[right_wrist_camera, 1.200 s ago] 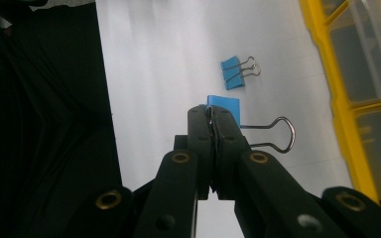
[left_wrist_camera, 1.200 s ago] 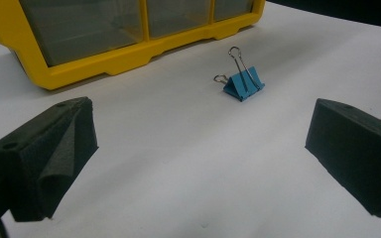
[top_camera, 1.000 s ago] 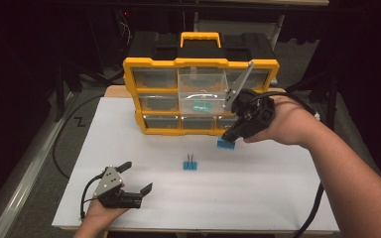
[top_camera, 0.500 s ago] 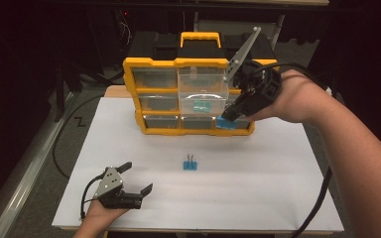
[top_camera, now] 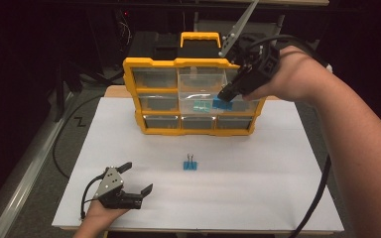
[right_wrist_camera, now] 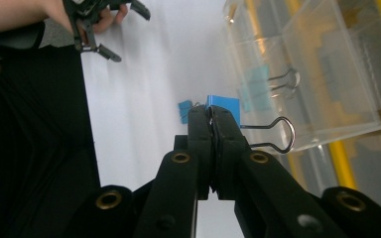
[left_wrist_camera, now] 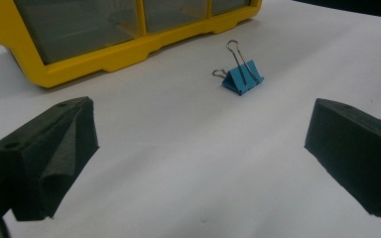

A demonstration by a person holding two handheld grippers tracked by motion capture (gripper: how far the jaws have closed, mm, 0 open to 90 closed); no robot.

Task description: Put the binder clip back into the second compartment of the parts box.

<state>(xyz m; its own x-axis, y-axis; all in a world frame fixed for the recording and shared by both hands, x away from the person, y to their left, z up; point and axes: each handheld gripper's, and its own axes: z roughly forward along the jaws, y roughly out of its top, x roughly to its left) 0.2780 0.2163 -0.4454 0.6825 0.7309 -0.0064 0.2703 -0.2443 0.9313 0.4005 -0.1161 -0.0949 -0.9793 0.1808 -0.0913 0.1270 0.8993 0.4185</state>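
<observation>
My right gripper is shut on a blue binder clip and holds it in the air at the front of a clear drawer pulled out of the yellow organizer. In the right gripper view the held clip sticks out past the shut jaws, its wire handles pointing at the drawer, where another blue clip lies. A third blue clip sits on the white table. My left gripper rests open near the front left, with that clip ahead of its jaws.
The organizer stands at the back middle of the white table, with its carrying handle on top. A black cable trails from the right gripper down the table's right side. Dark floor and a metal rail lie to the left.
My right gripper has risen with the blue clip from just above the table, in front of the organizer's bottom row, up to the pulled-out middle drawer. The left gripper has kept still.
</observation>
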